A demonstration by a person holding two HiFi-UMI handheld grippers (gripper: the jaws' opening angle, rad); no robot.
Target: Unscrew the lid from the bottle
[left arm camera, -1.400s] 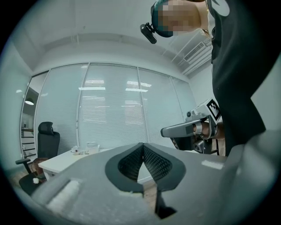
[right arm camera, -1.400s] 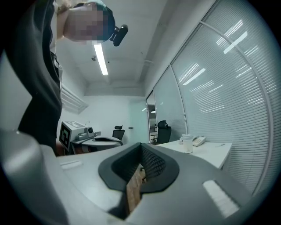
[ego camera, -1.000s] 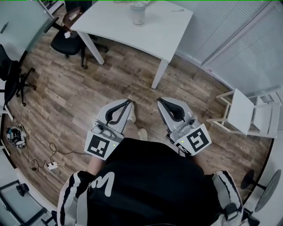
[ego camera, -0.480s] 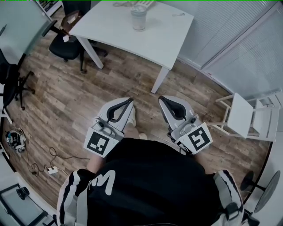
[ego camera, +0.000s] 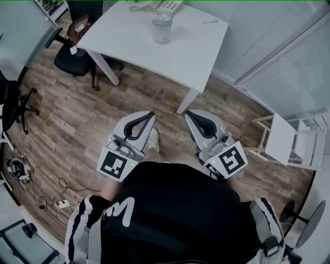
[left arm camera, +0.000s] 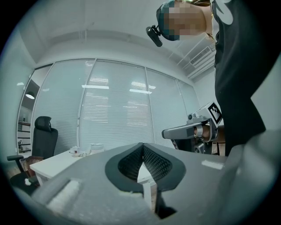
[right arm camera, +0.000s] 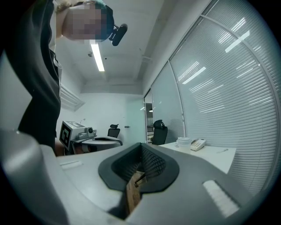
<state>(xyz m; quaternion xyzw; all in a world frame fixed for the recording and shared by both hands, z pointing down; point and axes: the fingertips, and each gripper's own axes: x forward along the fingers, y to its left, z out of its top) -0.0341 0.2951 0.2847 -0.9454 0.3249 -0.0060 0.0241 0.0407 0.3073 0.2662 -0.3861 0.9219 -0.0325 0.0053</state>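
Nearest the camera, both grippers are held level in front of the person's dark top, well short of the tabletop and over the wooden floor, not over the white surface. The left gripper is seen with its jaws pressed together. In the left gripper view the ribbed pads meet along a single seam and nothing is caught between them. The right gripper is closed in the same way, on nothing. Both sets of jaws are pointed toward the near corner of the tabletop, and neither is touching it.

Farther off, the bottle is found standing upright on the tabletop, toward its far edge and well apart from both grippers. The lid is seated squarely on top of it, with no gap to be made out. A telephone is seen just beyond the bottle, at the far edge of the tabletop.

By the look of it, nothing of the task proper has been done yet — the bottle is untouched and the lid is not loosened. Everything is judged to remain:
- The tabletop has to be reached and both jaws opened.
- The bottle's body has to be steadied in one gripper.
- The lid has to be pinched in the other — then turned until free and lifted away.
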